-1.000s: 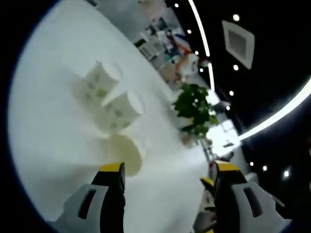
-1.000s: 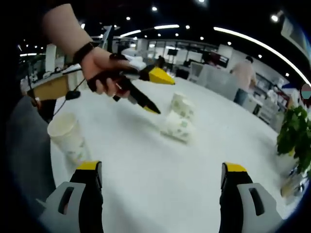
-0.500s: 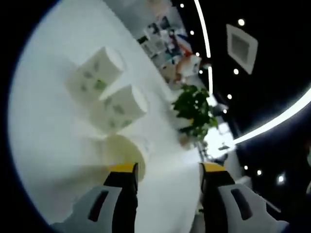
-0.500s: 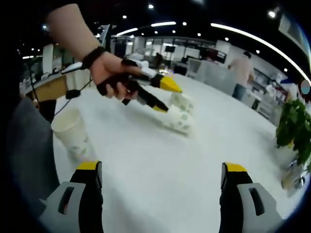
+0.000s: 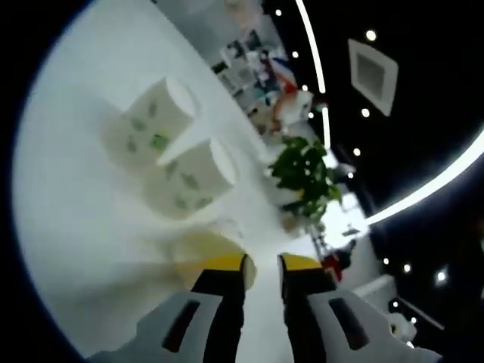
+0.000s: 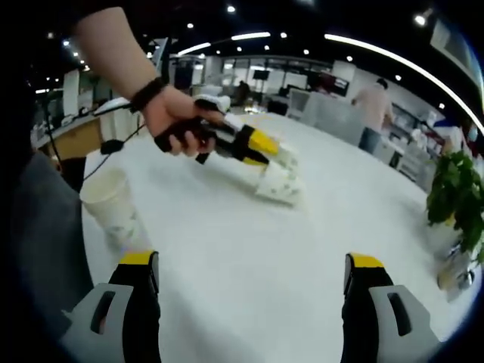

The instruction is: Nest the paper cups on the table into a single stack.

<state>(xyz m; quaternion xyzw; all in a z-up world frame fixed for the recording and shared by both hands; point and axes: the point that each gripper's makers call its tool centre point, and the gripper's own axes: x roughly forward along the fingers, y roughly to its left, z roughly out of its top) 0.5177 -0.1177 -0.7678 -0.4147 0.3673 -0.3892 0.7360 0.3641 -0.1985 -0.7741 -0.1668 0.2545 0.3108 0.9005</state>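
Yellow-tipped, the left gripper (image 5: 262,265) has its jaws nearly together, seemingly pinching the rim of a cream paper cup lying on its side (image 5: 203,246), a grip that would suit lifting it for nesting. Just beyond lie two white paper cups with green print (image 5: 170,155), side by side and touching. The right gripper (image 6: 248,265) hangs wide open, holding nothing, over the white round table (image 6: 249,234). An upright paper cup (image 6: 112,208) stands near the table's left edge; bare tabletop between leaves ample room.
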